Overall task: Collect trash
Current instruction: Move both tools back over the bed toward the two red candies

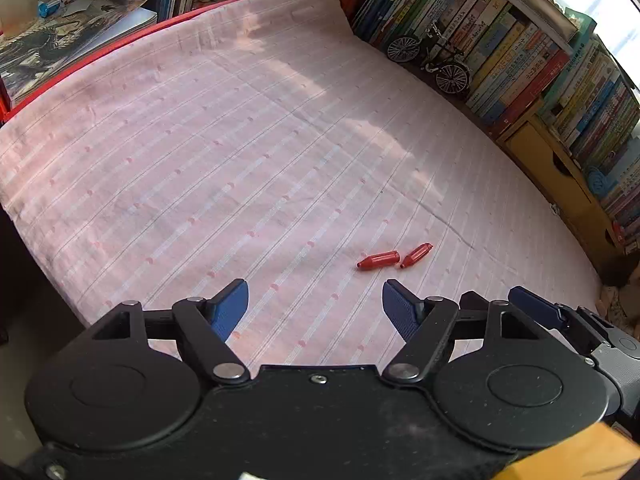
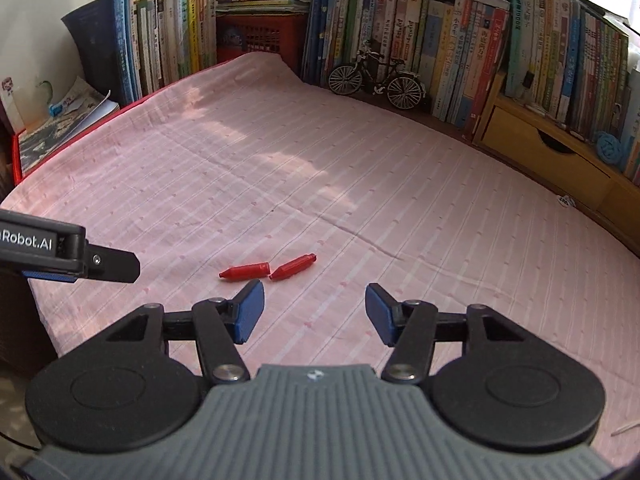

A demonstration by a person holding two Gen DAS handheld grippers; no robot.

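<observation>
On the pink-clothed table (image 2: 400,184): two red caps (image 2: 267,270), end to end, just ahead of my wide-open right gripper (image 2: 315,312); left gripper (image 1: 315,308) likewise spread, empty, caps ahead-right.

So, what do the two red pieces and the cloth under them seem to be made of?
The red pieces look like moulded plastic, smooth and slightly glossy: light glints along their ribbed, tapered bodies. They could be pen caps, but that is a guess. The cloth looks like thin woven cotton, matte, pink with pale stripes and small raised dots; soft creases run across it.
</observation>
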